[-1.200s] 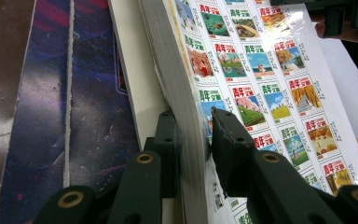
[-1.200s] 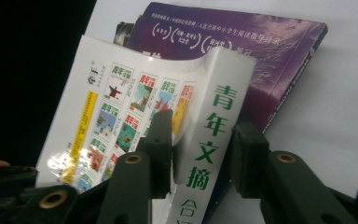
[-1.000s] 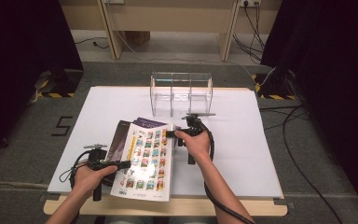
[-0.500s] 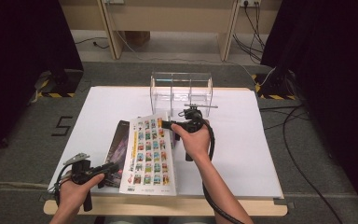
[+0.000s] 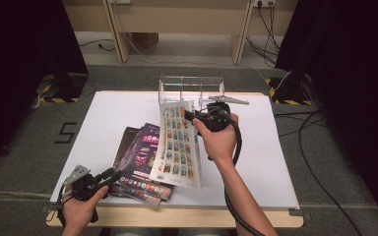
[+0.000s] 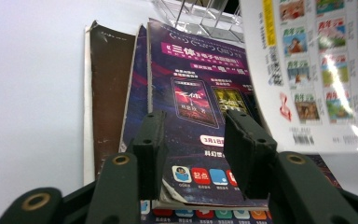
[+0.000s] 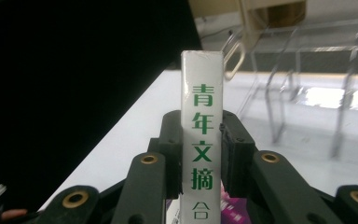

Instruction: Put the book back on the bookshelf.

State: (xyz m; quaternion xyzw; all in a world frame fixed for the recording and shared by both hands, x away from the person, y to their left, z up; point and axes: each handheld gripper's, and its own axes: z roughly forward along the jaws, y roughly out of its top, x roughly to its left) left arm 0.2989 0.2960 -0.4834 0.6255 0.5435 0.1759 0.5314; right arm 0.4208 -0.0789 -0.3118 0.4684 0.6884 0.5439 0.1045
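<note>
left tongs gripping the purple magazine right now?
No: in the left gripper view the left tongs stand open over the purple magazine, pads apart from it.

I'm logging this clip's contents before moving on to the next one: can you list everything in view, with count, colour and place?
White book: one, white cover with rows of small colour pictures, green characters on its spine; lifted off the table, tilted, clamped by the spine.
Purple magazine: one, dark purple, flat on the table, on top of the brown one.
Brown magazine: one, dark brown, flat, poking out at the purple one's left.
Clear rack: one, transparent with dividers, at the table's far edge.
Table: one, white top, wooden edge.
Cables: several, black, on the grey floor at right.
Right gripper: black, shut on the white book's spine.
Left gripper: black, jaws open over the purple magazine's near edge, just been opening.
</note>
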